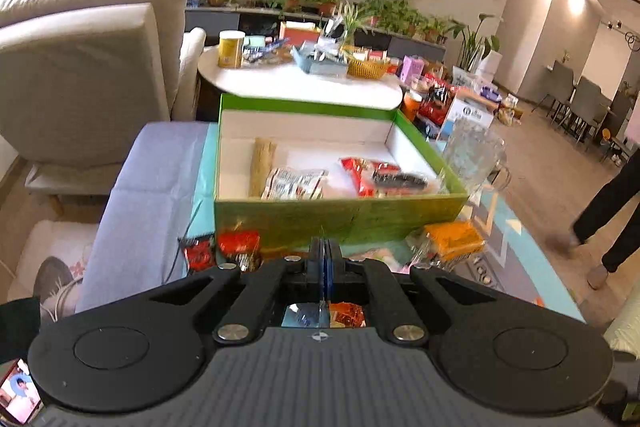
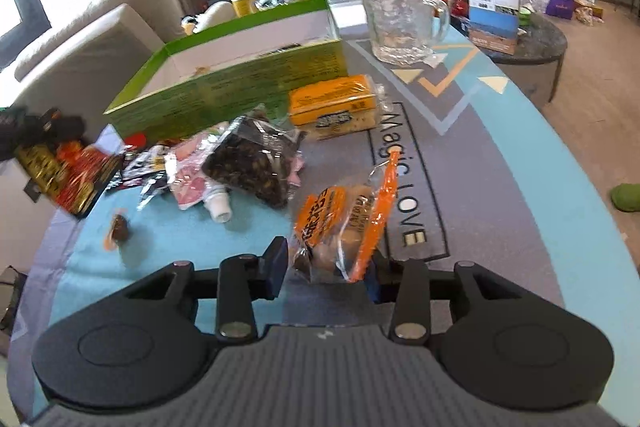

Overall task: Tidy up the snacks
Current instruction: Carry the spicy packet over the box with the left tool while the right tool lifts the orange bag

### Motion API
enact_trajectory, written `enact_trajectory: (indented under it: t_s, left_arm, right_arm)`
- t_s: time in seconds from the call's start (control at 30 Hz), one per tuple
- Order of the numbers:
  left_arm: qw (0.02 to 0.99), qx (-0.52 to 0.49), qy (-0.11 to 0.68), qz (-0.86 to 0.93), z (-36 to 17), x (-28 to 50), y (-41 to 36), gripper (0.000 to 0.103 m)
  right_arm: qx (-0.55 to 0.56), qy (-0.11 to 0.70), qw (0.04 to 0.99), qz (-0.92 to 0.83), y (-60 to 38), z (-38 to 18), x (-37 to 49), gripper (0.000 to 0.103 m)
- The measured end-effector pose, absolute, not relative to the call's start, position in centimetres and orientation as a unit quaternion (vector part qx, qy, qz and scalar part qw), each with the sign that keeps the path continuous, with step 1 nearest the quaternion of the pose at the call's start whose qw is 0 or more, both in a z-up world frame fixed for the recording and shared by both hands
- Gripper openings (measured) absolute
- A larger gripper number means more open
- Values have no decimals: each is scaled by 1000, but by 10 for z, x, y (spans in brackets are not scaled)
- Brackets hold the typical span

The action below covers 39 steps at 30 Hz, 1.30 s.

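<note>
A green box with a white inside holds several snack packets and stands on the mat; it also shows in the right wrist view. My left gripper is shut, just in front of the box's near wall, above loose red packets; nothing shows between its fingers. My right gripper is open around an orange-and-clear snack bag lying on the mat. A dark bag of seeds, an orange packet and small sachets lie beside the box.
A clear glass jug stands behind the orange packet. A red-and-gold packet sits at the mat's left edge. A white round table with more goods is beyond the box, a beige sofa to the left. A person's legs are at right.
</note>
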<state>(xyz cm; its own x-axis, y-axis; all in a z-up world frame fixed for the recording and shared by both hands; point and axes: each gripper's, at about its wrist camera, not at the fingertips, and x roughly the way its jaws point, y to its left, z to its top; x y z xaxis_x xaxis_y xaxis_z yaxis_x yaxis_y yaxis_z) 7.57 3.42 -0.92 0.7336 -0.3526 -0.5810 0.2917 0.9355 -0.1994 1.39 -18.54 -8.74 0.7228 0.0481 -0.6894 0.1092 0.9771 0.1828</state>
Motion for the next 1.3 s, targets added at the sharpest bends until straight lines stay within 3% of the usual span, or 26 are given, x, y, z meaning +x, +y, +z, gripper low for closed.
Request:
enact_trajectory:
  t_s: [0.8,1.07,1.13,1.2,1.3]
  left_arm:
    - [956,-64,257,-126,34,140,35,1]
    - [949,-61,281,-130,17,158,28,1]
    - [948,-60,284,-131,14,160,27,1]
    - [947,-64,287,-130,11,162,28,1]
    - [946,-66,291,-131,8,162,29,1]
  right_arm:
    - [99,310,945,38,-191,-44,37,40]
    - [47,352,935,-20,-205,-68,47,43]
    - [58,370,927,-26,-217,-75,44,55]
    - [83,378,922,-27,-226,-78,40,85]
    - [72,361,929,-27,-219,-76,36,86]
